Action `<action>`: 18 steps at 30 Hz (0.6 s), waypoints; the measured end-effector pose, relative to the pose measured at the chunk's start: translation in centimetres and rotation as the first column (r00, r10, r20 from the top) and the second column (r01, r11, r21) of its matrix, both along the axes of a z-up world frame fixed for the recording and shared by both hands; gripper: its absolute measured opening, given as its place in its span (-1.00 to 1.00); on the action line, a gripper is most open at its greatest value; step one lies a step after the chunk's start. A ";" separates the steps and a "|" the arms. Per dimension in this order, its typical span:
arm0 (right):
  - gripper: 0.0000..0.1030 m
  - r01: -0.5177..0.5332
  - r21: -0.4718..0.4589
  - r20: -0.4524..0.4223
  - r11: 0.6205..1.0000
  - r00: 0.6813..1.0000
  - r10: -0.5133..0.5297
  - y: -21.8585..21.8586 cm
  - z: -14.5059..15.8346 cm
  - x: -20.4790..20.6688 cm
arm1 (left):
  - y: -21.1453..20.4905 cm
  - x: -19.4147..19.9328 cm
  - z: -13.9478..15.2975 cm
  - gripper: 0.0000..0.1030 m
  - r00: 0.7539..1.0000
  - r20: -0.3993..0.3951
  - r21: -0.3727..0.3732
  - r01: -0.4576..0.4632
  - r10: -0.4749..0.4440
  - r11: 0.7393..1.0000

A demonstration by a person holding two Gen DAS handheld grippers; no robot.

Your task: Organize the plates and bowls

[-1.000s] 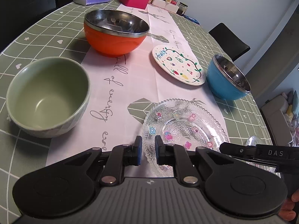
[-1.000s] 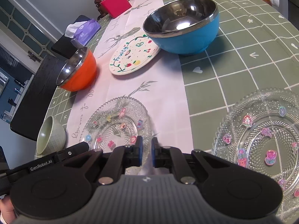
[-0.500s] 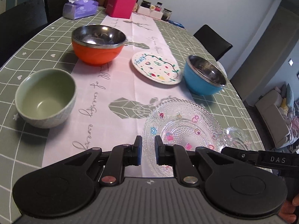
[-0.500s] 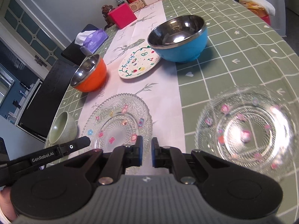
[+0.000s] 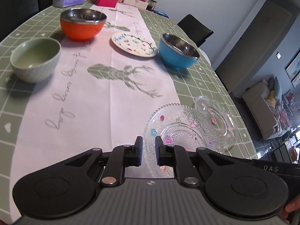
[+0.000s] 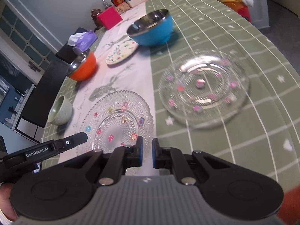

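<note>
Both hand-held grippers, left (image 5: 148, 151) and right (image 6: 147, 152), are pressed nearly together, holding nothing. Two glass plates (image 6: 120, 120) sit side by side on the desk (image 6: 234, 35).

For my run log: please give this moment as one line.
left gripper: shut, empty | right gripper: shut, empty | glass plates: on table, untouched

— On the tabletop (image 5: 28, 28): an olive-green cloth gridded in white, crossed by a pale pink runner (image 5: 97, 101) with grey deer and script.

— An orange bowl (image 5: 81, 25), a blue bowl (image 5: 176, 53), both steel-lined; a sage-green bowl (image 5: 34, 59); two clear beaded glass plates (image 6: 120, 120) (image 6: 204, 86) dotted with pastel flowers.
</note>
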State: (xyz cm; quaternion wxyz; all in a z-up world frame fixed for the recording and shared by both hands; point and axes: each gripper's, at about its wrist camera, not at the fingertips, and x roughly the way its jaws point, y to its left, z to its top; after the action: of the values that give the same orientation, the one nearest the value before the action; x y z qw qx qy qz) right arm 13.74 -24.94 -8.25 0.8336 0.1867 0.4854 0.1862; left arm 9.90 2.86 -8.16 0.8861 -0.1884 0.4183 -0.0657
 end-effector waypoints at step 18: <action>-0.86 0.031 -0.093 0.024 0.995 0.999 -0.029 -4.3 2.5 -0.5 | -4.8 1.1 0.5 -0.72 0.999 0.013 -0.053 0.032 -0.031 0.998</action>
State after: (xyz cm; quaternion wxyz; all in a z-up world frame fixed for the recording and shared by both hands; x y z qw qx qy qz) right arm 13.29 -29.23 -5.80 0.8496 0.1529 0.4810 0.1529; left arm 11.01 -1.99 -7.63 0.8821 -0.2052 0.4140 -0.0919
